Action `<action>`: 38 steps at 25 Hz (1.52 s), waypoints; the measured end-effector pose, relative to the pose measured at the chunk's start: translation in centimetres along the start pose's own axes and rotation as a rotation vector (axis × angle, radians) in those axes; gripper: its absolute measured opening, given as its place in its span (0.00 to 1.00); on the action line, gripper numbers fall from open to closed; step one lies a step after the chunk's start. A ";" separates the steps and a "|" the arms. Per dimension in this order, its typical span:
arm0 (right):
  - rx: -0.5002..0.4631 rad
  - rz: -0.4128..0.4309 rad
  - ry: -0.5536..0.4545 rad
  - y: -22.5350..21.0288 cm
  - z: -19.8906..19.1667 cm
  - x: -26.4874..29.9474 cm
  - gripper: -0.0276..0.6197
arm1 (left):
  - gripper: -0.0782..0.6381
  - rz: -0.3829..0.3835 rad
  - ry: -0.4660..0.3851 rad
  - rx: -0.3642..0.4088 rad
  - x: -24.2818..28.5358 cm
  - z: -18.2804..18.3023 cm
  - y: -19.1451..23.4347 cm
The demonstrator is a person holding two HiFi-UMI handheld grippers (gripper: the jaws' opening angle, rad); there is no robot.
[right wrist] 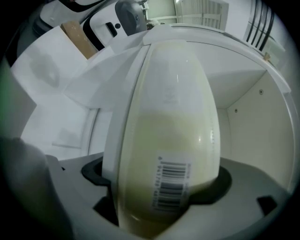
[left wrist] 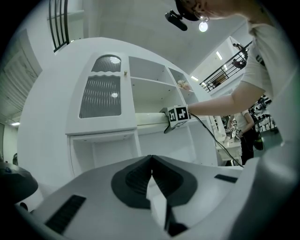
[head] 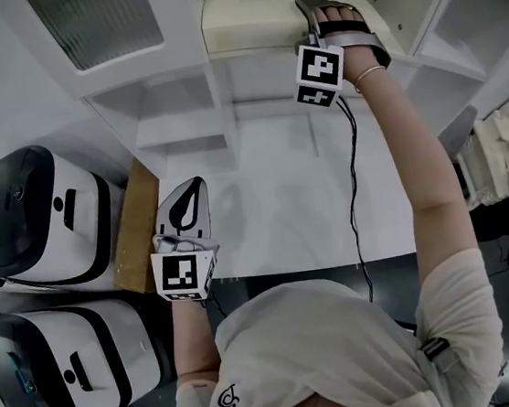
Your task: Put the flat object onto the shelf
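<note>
The flat object (head: pixel 250 19), a cream slab with a white edge and a barcode label near one end, lies on a shelf (head: pixel 246 59) of the white cabinet (head: pixel 124 39) at the back of the worktop (head: pixel 282 204). From the left gripper view it rests along the ledge above the lower open compartments, beside the ribbed door.

The right claw (head: pixel 336 27) is at the object's near end. In the right gripper view its jaws stand wide with the barcode end between them, and a dark gap shows beside the pad at that view's left. The right arm (head: pixel 415 160) reaches out across the worktop, and a black cable (head: pixel 354 186) hangs from the gripper down over the surface.

The left claw (head: pixel 186 206) hangs low over the near left part of the worktop, well apart from the object. Its jaws are together, tips meeting, with nothing between them.

Left of it a brown board (head: pixel 138 231) lies along the worktop's edge. Further left stand two white and black appliances (head: pixel 35 216), one behind the other.
</note>
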State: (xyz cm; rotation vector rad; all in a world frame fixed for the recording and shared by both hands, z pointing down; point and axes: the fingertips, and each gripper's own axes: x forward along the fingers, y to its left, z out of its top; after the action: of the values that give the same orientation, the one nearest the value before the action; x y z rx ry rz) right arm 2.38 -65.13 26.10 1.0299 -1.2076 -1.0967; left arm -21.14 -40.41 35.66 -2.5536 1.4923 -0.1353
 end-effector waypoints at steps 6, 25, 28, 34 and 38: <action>0.001 -0.003 0.005 -0.1 0.0 0.3 0.78 | 0.13 -0.015 -0.049 -0.004 1.2 1.8 -0.1; 0.259 -0.235 -0.016 1.1 -2.2 -10.5 0.51 | 0.13 -0.107 -0.101 0.013 0.5 3.4 -1.8; 0.391 -0.202 -0.062 3.2 -1.5 -12.7 0.32 | 0.13 -0.118 -0.102 0.006 0.3 3.4 -2.2; 0.634 -0.209 -0.110 5.7 -1.4 -16.0 0.06 | 0.13 -0.153 -0.107 0.008 0.4 3.6 -3.1; 0.830 -0.150 -0.170 7.6 -0.7 -18.1 0.05 | 0.13 -0.169 -0.110 -0.003 0.4 3.9 -3.7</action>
State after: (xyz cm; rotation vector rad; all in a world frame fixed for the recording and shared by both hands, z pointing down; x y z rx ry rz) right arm 3.10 -45.93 30.29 1.6943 -1.8113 -0.7976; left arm -17.08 -38.52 32.56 -2.6404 1.2388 -0.0138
